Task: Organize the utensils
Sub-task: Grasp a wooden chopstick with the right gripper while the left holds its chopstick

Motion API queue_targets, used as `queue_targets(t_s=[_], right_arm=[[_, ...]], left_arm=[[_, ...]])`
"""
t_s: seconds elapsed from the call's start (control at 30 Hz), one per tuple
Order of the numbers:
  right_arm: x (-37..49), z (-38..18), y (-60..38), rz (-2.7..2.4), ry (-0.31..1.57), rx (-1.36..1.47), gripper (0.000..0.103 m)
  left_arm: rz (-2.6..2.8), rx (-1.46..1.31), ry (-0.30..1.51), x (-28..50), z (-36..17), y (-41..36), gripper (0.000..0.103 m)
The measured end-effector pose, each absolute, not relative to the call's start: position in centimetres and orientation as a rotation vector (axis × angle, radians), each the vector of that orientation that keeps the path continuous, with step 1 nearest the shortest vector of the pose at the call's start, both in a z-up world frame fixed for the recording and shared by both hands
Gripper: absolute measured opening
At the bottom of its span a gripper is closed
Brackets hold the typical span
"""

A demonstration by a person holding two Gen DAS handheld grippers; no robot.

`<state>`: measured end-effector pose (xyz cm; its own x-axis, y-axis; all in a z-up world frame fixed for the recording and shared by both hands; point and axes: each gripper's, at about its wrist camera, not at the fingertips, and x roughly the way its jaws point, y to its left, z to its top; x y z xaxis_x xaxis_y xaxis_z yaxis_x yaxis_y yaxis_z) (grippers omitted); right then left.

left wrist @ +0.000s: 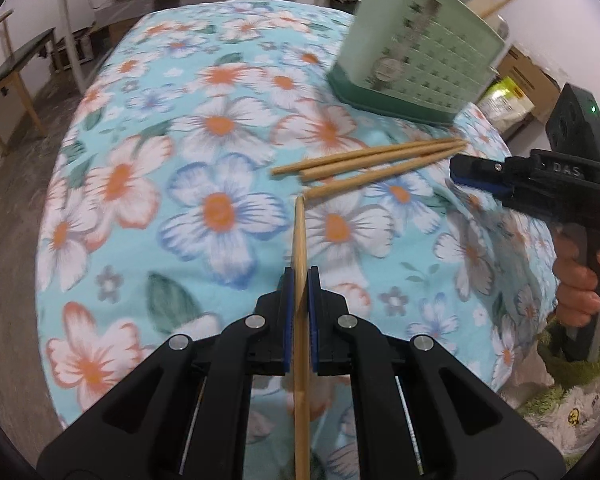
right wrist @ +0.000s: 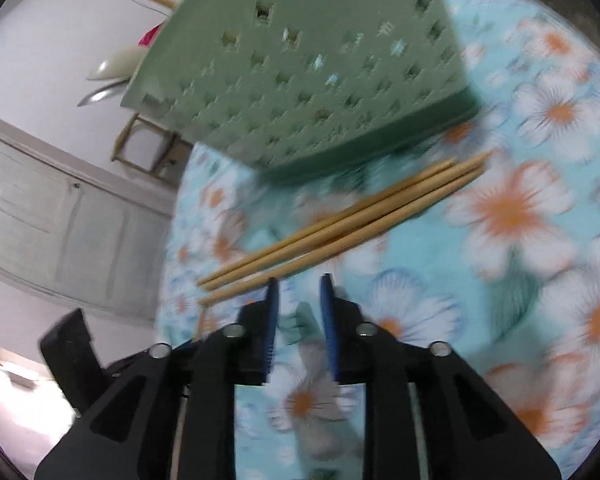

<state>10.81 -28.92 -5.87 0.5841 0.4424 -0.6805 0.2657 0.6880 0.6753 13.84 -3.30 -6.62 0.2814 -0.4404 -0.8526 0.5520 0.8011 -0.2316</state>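
My left gripper [left wrist: 299, 276] is shut on a wooden chopstick [left wrist: 299, 240] that runs lengthwise between its blue pads and points forward over the floral tablecloth. Three more chopsticks [left wrist: 372, 162] lie side by side on the cloth ahead, in front of a pale green perforated utensil holder [left wrist: 412, 56]. My right gripper [left wrist: 464, 172] shows at the right edge of the left wrist view, near the thin ends of those chopsticks. In the right wrist view it [right wrist: 300, 284] is open and empty, just short of the three chopsticks [right wrist: 340, 224], with the holder [right wrist: 312, 68] behind them.
The round table [left wrist: 220, 208] has a blue cloth with orange and white flowers. Its edge curves close on the left and front. Spoons and a chopstick stick out of the holder's top [right wrist: 112, 68]. Chairs, boxes and a door stand beyond the table.
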Motion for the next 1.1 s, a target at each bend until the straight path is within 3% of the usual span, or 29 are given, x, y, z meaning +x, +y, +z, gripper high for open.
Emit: queue_targets(t_s=[0.1, 0.37, 0.6, 1.1], right_arm=[[11.7, -7.5, -27.8, 0.16, 1.013, 0.945, 0.035], [12.6, -9.2, -27.4, 0.125, 0.987, 1.136, 0.035], [11.7, -9.7, -28.1, 0.058, 0.964, 1.174, 0.016], [8.2, -10.2, -31.5, 0.228, 1.035, 1.227, 0.012]], left_arm=[[-0.638, 0.089, 1.097, 14.3, -6.6, -2.2, 0.005], [-0.631, 0.069, 1.092, 14.5, -6.8, -1.5, 0.005], [-0.638, 0.06, 1.093, 14.5, -6.8, -1.4, 0.005], [-0.641, 0.069, 1.093, 14.5, -6.9, -1.4, 0.005]])
